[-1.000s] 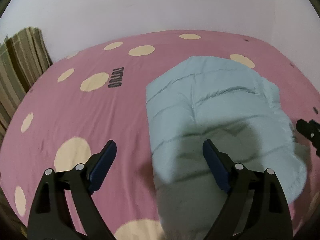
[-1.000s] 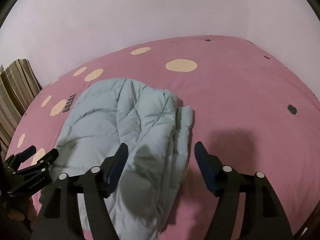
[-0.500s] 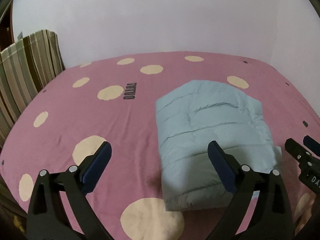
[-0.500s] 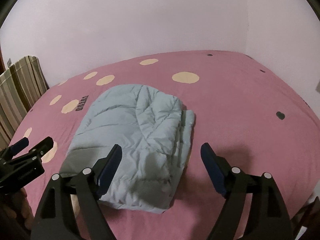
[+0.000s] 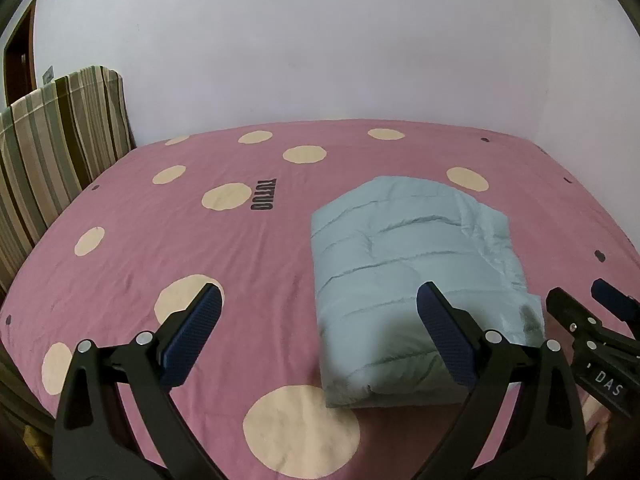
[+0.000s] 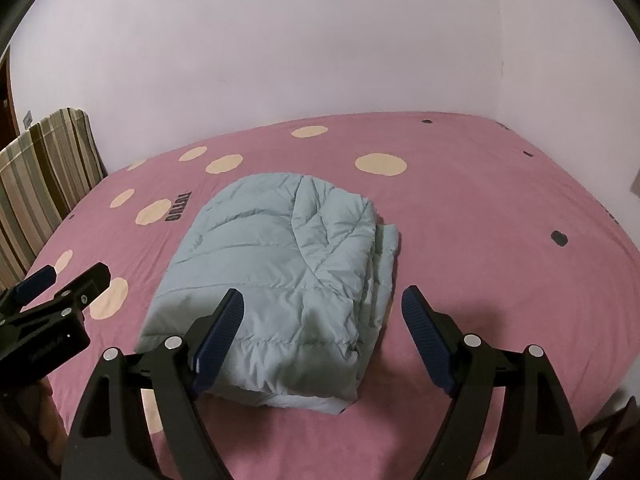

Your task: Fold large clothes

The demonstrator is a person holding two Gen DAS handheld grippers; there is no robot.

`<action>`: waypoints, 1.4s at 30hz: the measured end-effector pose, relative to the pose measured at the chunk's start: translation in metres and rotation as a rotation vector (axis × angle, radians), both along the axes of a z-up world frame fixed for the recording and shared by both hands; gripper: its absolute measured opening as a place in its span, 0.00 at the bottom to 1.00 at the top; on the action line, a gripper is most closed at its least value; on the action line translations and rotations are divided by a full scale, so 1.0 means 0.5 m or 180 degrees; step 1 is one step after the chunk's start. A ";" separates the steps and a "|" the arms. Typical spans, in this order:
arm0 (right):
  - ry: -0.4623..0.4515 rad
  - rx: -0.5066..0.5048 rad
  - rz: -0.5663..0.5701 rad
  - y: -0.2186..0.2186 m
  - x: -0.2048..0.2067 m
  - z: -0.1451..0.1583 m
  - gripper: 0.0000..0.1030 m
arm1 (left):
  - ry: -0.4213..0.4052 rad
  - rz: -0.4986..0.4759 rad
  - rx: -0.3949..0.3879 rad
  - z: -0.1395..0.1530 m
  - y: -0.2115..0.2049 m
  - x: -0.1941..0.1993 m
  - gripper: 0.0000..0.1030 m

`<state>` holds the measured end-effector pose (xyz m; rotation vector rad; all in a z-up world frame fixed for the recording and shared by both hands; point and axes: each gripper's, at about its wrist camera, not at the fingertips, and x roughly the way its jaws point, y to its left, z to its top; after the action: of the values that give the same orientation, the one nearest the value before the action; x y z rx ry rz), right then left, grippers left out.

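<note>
A light blue quilted puffer jacket [image 5: 404, 264] lies folded into a thick rectangle on the pink bed; it also shows in the right wrist view [image 6: 280, 276]. My left gripper [image 5: 320, 304] is open and empty, raised above the bed near the jacket's near left corner. My right gripper [image 6: 322, 306] is open and empty, raised above the jacket's near right edge. The right gripper shows at the right edge of the left wrist view [image 5: 588, 312]. The left gripper shows at the left edge of the right wrist view [image 6: 60, 280].
The bed has a pink sheet [image 5: 160, 240] with cream dots and dark lettering [image 5: 264, 200]. A striped cushion [image 5: 48, 140] stands at the bed's left side. White walls [image 6: 320, 40] close the far and right sides.
Both grippers have pulled back and up from the jacket over the last second. The jacket now lies farther below them, still folded and unmoved.
</note>
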<state>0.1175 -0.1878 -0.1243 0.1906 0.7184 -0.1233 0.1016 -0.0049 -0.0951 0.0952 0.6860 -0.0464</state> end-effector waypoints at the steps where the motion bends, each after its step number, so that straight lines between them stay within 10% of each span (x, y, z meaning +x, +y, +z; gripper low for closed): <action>1: 0.0000 0.0006 0.0003 -0.001 0.000 0.000 0.78 | -0.0006 -0.0002 -0.0003 0.001 0.000 -0.002 0.95; 42: -0.0032 0.0002 0.0001 0.010 -0.007 0.004 0.78 | -0.0047 0.0044 -0.0010 0.001 0.008 -0.016 0.95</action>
<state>0.1139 -0.1829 -0.1223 0.1917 0.7086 -0.1219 0.0936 -0.0010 -0.0945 0.0878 0.6718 -0.0336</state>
